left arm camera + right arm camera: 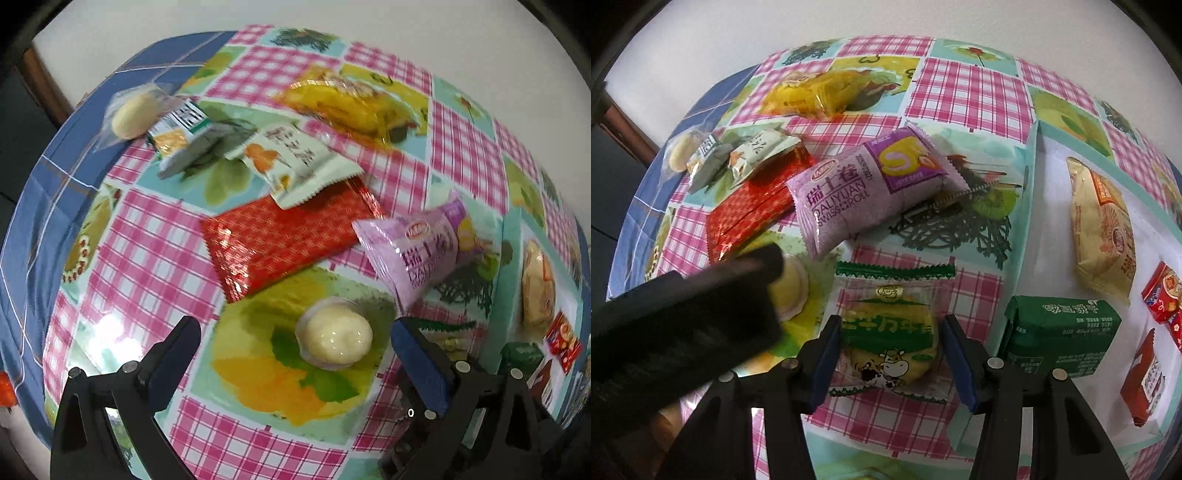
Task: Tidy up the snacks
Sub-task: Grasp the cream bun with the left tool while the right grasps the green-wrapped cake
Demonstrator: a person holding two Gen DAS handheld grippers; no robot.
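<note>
Two grippers are working over a checked tablecloth. The right gripper, jaws spread, is straddling a green-edged cake packet whose long axis is running six to twelve o'clock. The left gripper, jaws wide apart, is flanking a round white pastry without touching it. At twelve o'clock beyond, a purple Swiss roll packet is lying, long axis eight to two. A white wall is standing behind.

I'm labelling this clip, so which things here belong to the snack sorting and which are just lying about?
Job:
cow-print snack, between the right hand-held gripper's open fingers
round pastry, before the open left hand-held gripper
purple Swiss roll
red packet
tray

Lying about:
tablecloth
</note>
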